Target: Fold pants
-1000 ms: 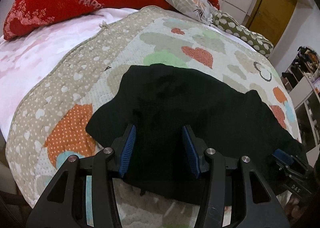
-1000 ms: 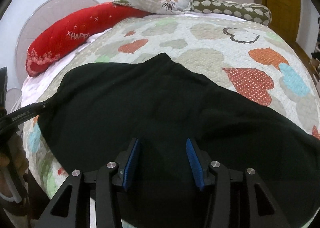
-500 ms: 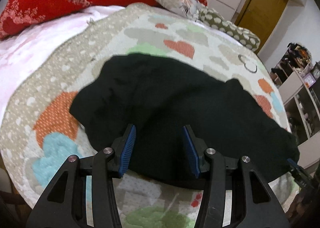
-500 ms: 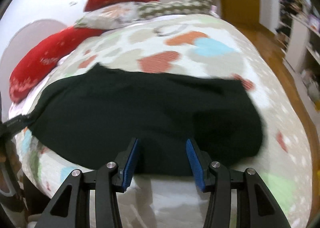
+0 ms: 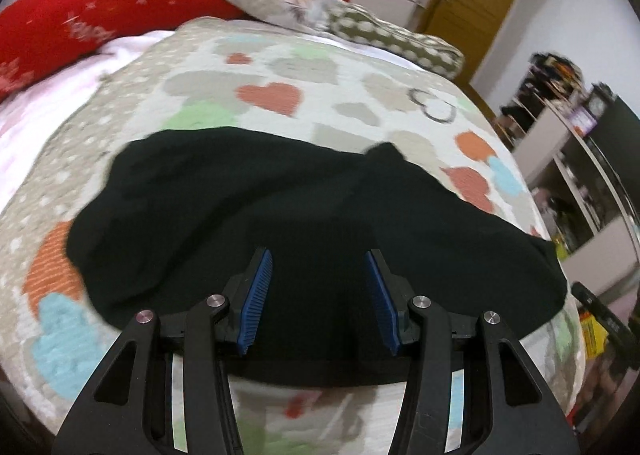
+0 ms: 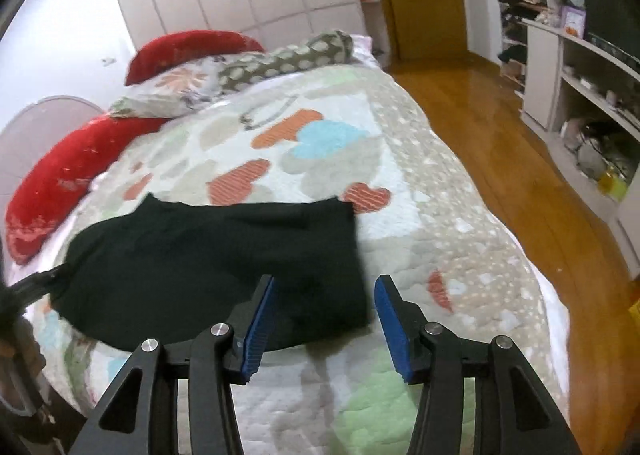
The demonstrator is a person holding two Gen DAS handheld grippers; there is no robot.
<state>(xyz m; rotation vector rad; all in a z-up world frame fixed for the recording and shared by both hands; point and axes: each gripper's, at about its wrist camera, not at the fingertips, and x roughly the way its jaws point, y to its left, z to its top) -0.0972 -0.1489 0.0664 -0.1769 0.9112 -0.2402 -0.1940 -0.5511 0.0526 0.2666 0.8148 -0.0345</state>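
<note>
Black fabric: the pants [image 5: 256, 223] lie flat across the near part of the bed [image 6: 472, 223], on a quilt [image 5: 360, 95] patterned with hearts; the cloth forms one broad dark band, seemingly doubled over already.
Far end: in the right wrist view the pants end in a straight edge just ahead of the right-hand jaw tips.
Step in hand: judged to be between folds; neither tool has cloth, and both hang above the near edge of the garment.
Next move: likely calls for each tool to come down onto an edge or corner, pinch through all layers, then carry that end over the rest.
Left gripper [image 5: 318, 303]: jaws parted about halfway, nothing between the blue pads, black cloth seen beyond them; no contact visible.
Right gripper [image 6: 324, 329]: jaws parted to a similar gap, empty, poised over the pants' right corner and bare quilt.
Risk: a shallow pinch may lift only the top layer.
Background: red pillows [image 5: 80, 19] at the head, well apart.
</note>
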